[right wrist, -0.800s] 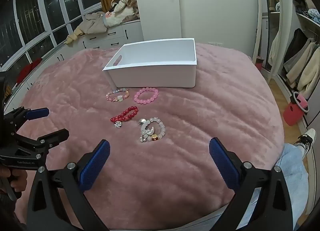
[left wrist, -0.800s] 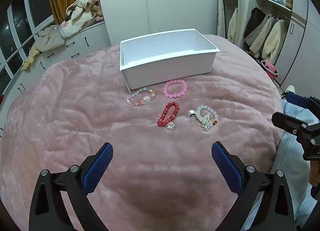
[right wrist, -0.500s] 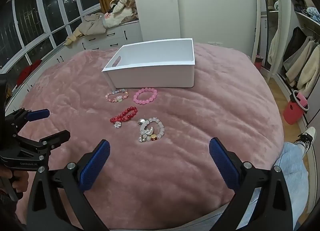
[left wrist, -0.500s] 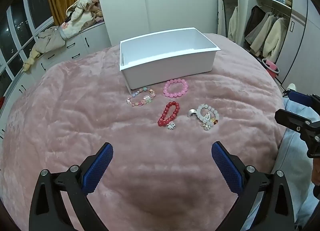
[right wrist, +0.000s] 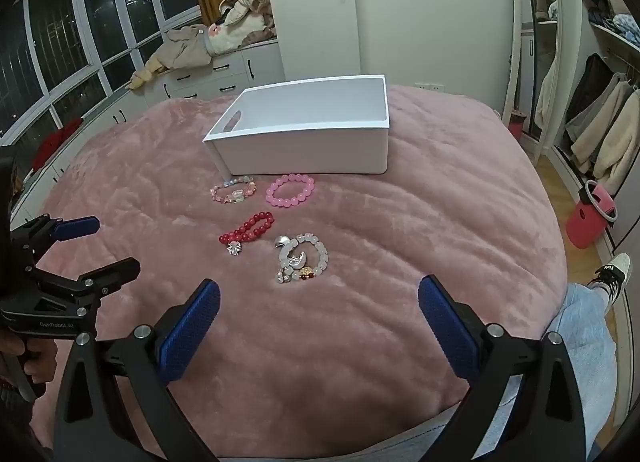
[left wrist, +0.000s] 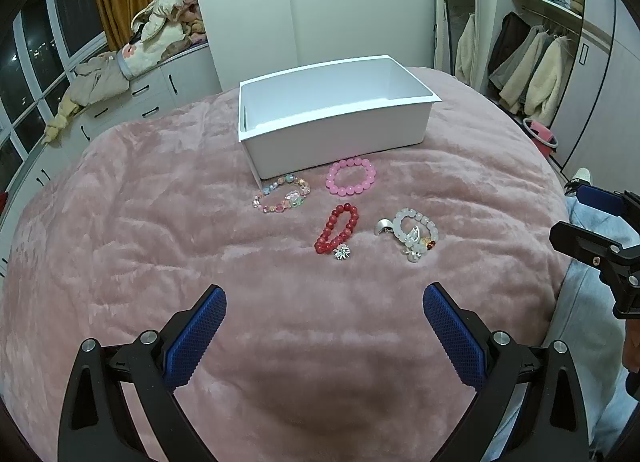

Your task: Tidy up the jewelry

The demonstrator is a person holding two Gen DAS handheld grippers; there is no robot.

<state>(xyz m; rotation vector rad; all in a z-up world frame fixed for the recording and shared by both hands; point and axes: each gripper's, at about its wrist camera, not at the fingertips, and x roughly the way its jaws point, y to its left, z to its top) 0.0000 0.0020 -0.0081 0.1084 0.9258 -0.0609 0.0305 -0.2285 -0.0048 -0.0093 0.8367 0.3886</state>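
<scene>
Four bracelets are laid out flat and apart on the pink bed cover (left wrist: pixel 140 242), just in front of the white bin (left wrist: pixel 336 141), presumably so each can be picked singly and dropped in. The multicolour bracelet (left wrist: pixel 282 193) and pink bracelet (left wrist: pixel 352 177) are seen nearest the bin wall; the red bracelet (left wrist: pixel 337 234) with a silver charm and the white bracelet (left wrist: pixel 412 234) with charms are seen closer to the claws. The bin is seen empty as far as its inside shows.

The left claw (left wrist: pixel 322 326) is held wide open, nothing gripped; the red bracelet lies ahead of it, slightly right of centre, well apart. The right claw (right wrist: pixel 318 320) is also held wide open and empty; the white bracelet (right wrist: pixel 302 260) lies just ahead, slightly left of centre, nearest of all. It is judged the likely first pick.
</scene>
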